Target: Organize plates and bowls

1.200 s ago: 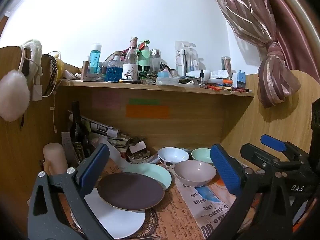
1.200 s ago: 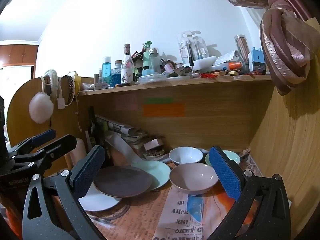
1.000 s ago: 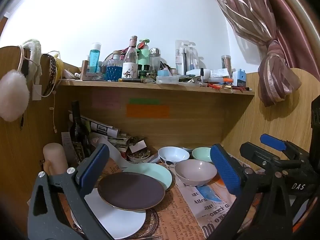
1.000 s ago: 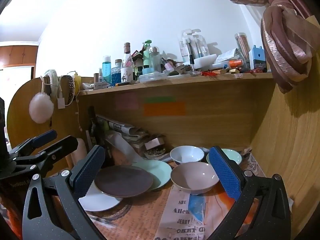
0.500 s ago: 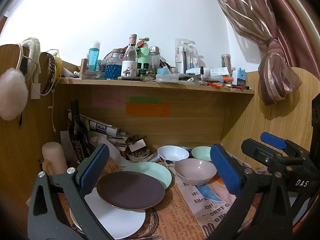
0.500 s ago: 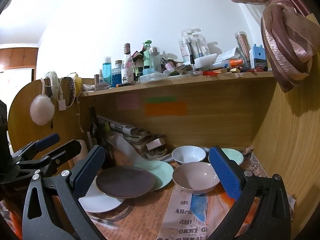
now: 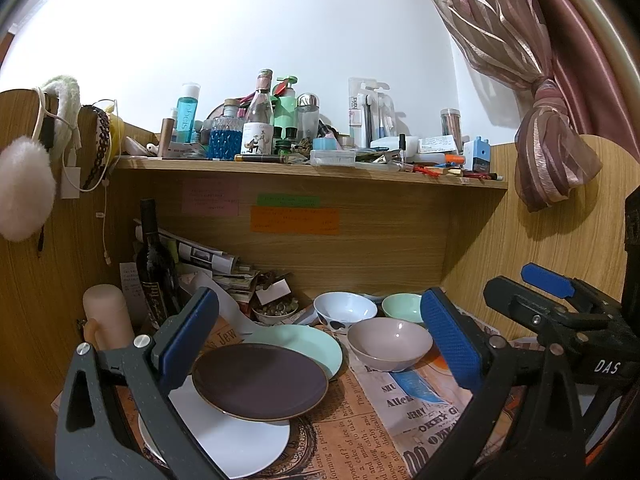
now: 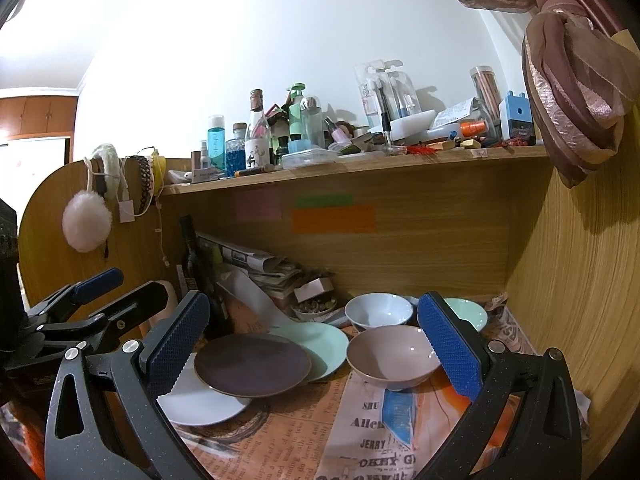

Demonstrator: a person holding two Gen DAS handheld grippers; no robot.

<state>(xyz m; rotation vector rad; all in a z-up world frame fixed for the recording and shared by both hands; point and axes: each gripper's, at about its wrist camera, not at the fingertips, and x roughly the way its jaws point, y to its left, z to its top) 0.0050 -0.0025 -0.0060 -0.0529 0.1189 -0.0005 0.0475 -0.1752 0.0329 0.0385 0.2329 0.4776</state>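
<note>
Brown plate (image 7: 260,384) overlaps white plate (image 7: 236,440); both claws (image 7: 320,344) (image 8: 316,348) agape, clear.

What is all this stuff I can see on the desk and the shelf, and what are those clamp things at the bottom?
Round dark brown plate: one, on top, overlapping the other two plates.
Round mint green plate: one, behind the brown one.
Round white plate: one, nearest, under the brown one.
Pinkish beige bowl: one, right of the plates.
White bowl: one, further back.
Mint green bowl: one, back right.
Small dish of bits: one, by the papers.
Dark wine bottle: one, back left.
Printed newspaper: covers the desk.
Bottles and clutter: many, on the wooden shelf.
Left gripper: dark grey, blue pads, open.
Right gripper: same, open.
</note>
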